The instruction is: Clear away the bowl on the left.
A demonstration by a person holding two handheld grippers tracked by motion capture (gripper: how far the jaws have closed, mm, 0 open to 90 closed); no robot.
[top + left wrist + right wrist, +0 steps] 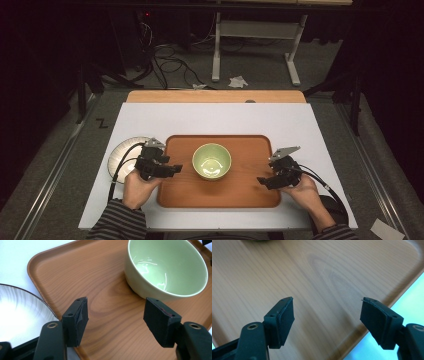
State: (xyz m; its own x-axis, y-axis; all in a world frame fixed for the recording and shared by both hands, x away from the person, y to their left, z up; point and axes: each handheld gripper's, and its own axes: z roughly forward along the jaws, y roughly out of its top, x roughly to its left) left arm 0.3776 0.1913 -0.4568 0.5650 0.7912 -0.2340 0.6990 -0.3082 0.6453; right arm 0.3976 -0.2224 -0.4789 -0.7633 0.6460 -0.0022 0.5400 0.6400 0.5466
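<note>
Dark floor with loose cables surrounds a table (310, 130) covered by a pale sheet, and on that sheet lies a wooden tray (250, 192). Near the middle of the tray, a little toward its far side, stands a pale green bowl (212, 161), upright and empty. In the left gripper view the bowl (172, 265) sits just beyond the jaws, off to their right side, not touching them.

Over the tray's left edge hovers the left gripper (172, 169), held in a person's left hand (137, 187), pointing toward the bowl. Its jaws stand wide apart with nothing between them but the tray's wood grain (100, 272).

At the tray's right edge is the right gripper (265, 182), held in the right hand (306, 192), also aimed inward. Its jaws are likewise spread wide and hold nothing; the right gripper view shows bare tray (287, 270) beneath them, and the tray's rim running under the right jaw.

Left of the tray, partly under the left gripper, lies a white plate (122, 152) with a ribbed pattern, its edge just beside the tray's rim.
</note>
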